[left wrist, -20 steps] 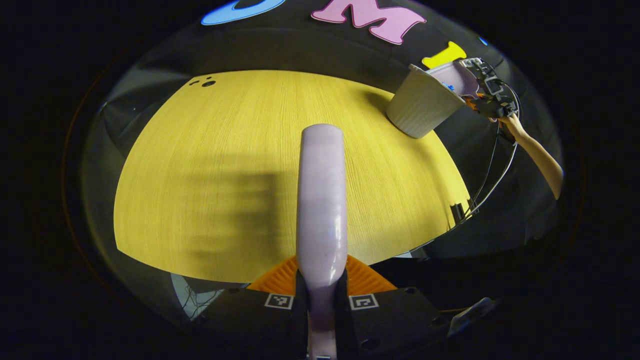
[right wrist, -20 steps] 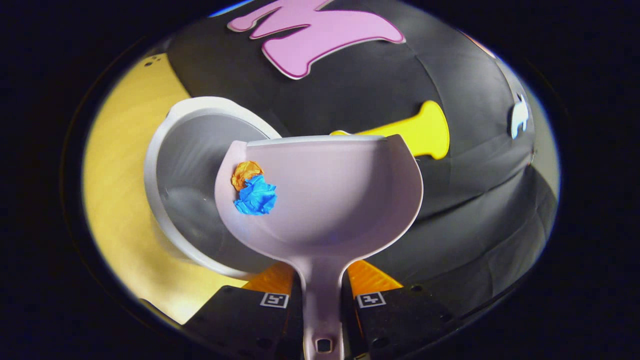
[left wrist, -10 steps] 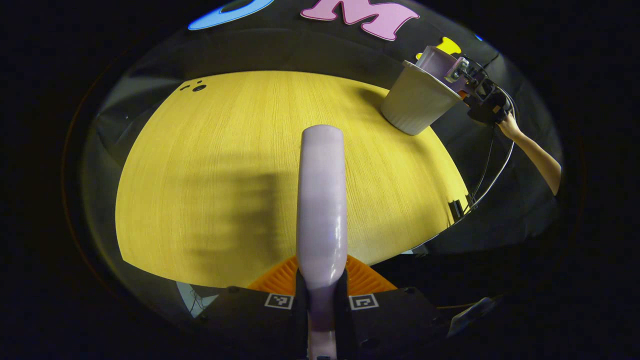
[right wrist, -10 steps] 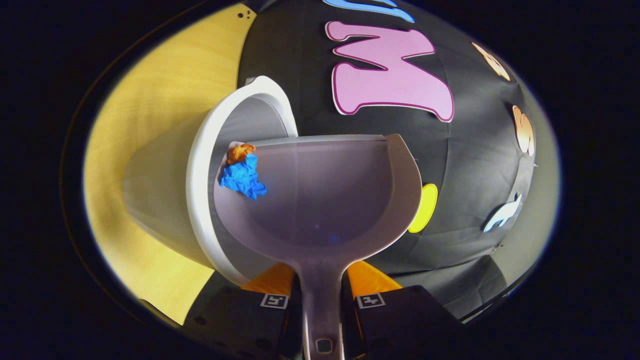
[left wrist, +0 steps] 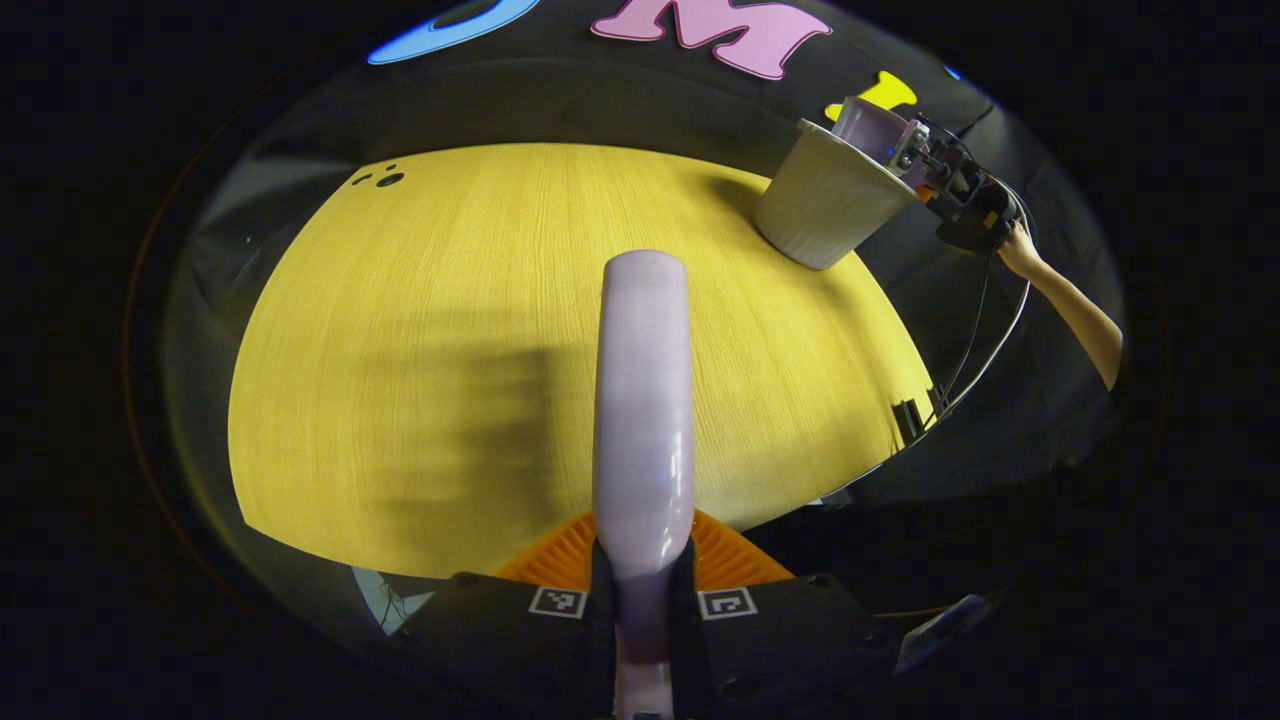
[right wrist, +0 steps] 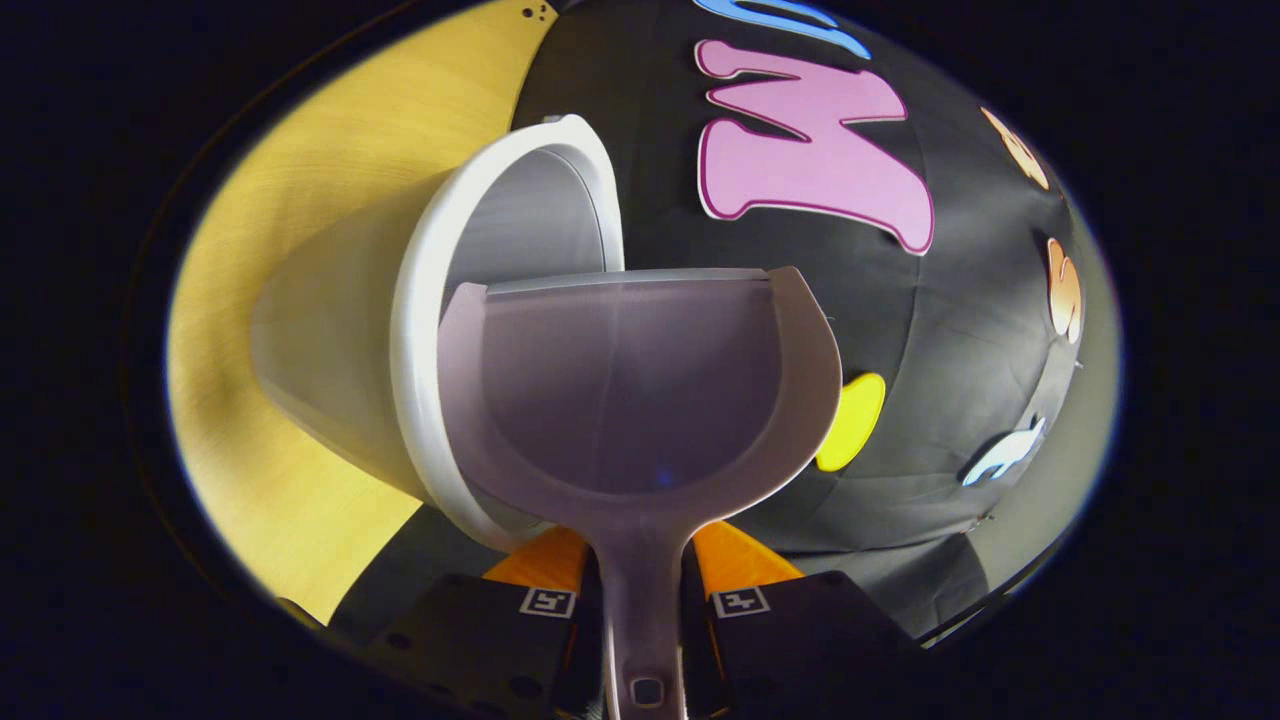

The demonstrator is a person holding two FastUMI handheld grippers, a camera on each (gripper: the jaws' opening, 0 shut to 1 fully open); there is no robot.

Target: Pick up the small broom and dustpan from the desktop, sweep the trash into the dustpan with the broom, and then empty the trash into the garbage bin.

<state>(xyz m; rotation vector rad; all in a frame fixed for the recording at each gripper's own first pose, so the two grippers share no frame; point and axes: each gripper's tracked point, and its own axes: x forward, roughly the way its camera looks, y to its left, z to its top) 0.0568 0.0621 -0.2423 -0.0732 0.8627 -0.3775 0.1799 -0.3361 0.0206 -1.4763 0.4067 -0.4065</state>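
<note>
My left gripper (left wrist: 643, 585) is shut on the lilac broom handle (left wrist: 644, 400), which reaches out over the yellow desktop (left wrist: 420, 330); the bristles are hidden. Far right in the left gripper view, the pale garbage bin (left wrist: 826, 205) stands on the table's corner, with the dustpan (left wrist: 872, 128) tipped over its mouth and the right gripper (left wrist: 955, 190) behind it. In the right gripper view, my right gripper (right wrist: 643, 590) is shut on the lilac dustpan's (right wrist: 640, 390) handle. The pan's bowl holds no paper and overlaps the bin's white rim (right wrist: 420, 300).
A person's forearm (left wrist: 1075, 310) and cables (left wrist: 985, 340) trail from the right gripper past the table's right edge. Small dark holes (left wrist: 385, 179) mark the desktop's far left corner. Black cloth wall rises behind the bin.
The dustpan tipped further over the bin, and the orange and blue paper balls that lay at its left rim slid out of it. The broom stayed still.
</note>
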